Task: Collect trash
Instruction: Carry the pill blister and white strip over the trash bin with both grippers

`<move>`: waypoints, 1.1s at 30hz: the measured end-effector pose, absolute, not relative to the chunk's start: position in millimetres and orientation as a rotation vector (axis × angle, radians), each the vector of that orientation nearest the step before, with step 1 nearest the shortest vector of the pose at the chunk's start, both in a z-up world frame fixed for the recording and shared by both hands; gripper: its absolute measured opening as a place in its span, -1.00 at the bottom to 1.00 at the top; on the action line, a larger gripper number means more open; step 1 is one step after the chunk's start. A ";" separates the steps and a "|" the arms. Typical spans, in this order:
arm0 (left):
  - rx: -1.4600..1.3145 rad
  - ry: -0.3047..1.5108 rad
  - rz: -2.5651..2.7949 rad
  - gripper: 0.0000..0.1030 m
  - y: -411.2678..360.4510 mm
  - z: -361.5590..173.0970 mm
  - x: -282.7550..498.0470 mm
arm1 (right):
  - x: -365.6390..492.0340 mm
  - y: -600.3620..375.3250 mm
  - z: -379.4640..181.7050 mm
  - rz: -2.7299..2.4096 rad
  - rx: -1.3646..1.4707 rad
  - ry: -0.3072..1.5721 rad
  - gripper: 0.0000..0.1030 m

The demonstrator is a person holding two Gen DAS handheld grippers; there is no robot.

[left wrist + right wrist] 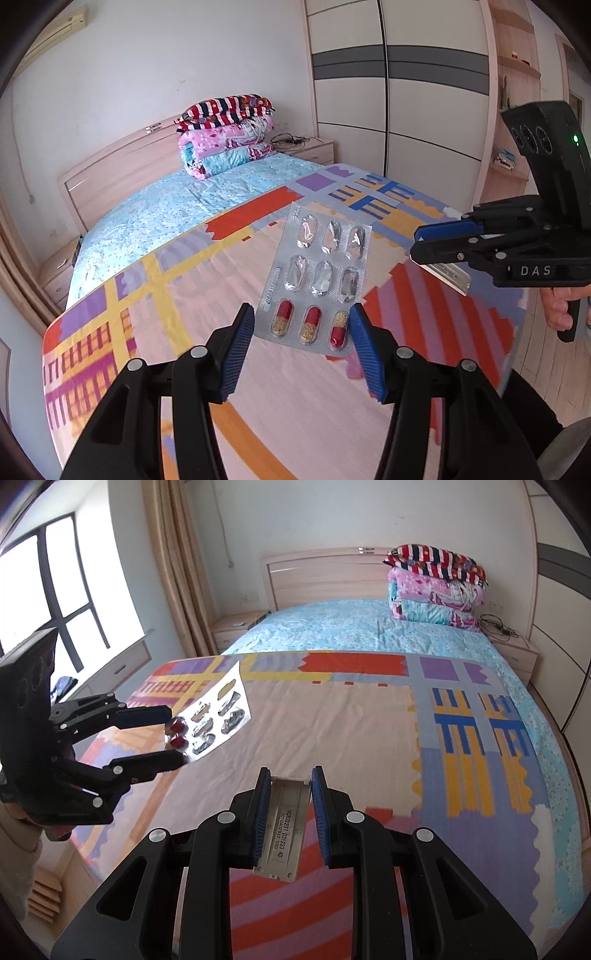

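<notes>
My left gripper (303, 317) is shut on a silver blister pack (317, 273) with three red-and-yellow capsules left in it, and holds it above the bed. The pack also shows in the right wrist view (218, 716), clamped by its edges in the left gripper (173, 734). My right gripper (290, 794) is shut on a flat grey plastic cover (286, 823) with a printed label. In the left wrist view the right gripper (424, 243) sits at the right with the cover (452, 278) sticking out below it.
A patterned multicolour mat (351, 731) covers the near half of the bed, a light blue sheet (369, 631) the far half. Folded quilts (229, 140) are stacked at the headboard. Nightstands flank the bed, a wardrobe (399, 92) stands at the right, and a window (44, 576) and curtain at the left.
</notes>
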State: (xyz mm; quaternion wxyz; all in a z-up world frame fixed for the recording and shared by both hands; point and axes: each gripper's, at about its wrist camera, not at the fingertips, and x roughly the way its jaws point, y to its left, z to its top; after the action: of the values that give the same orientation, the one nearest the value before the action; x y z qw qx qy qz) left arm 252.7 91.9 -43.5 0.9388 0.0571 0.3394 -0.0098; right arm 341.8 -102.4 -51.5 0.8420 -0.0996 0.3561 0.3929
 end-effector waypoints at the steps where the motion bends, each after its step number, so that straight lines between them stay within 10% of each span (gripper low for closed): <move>1: 0.111 0.689 -0.019 0.00 90.6 -41.8 247.9 | 335.0 -105.3 -49.0 0.834 -0.210 0.749 -0.55; 33: -0.076 0.712 -0.080 0.01 -2.4 -84.5 72.3 | 145.1 -181.1 -67.3 1.004 -0.228 0.767 -0.55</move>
State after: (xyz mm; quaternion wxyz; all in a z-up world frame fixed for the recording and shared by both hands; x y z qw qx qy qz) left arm 72.3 -2.4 -84.5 0.9359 -0.0371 0.3482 -0.0391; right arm 145.1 -181.2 -67.3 0.8010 -0.1064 0.3575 0.4682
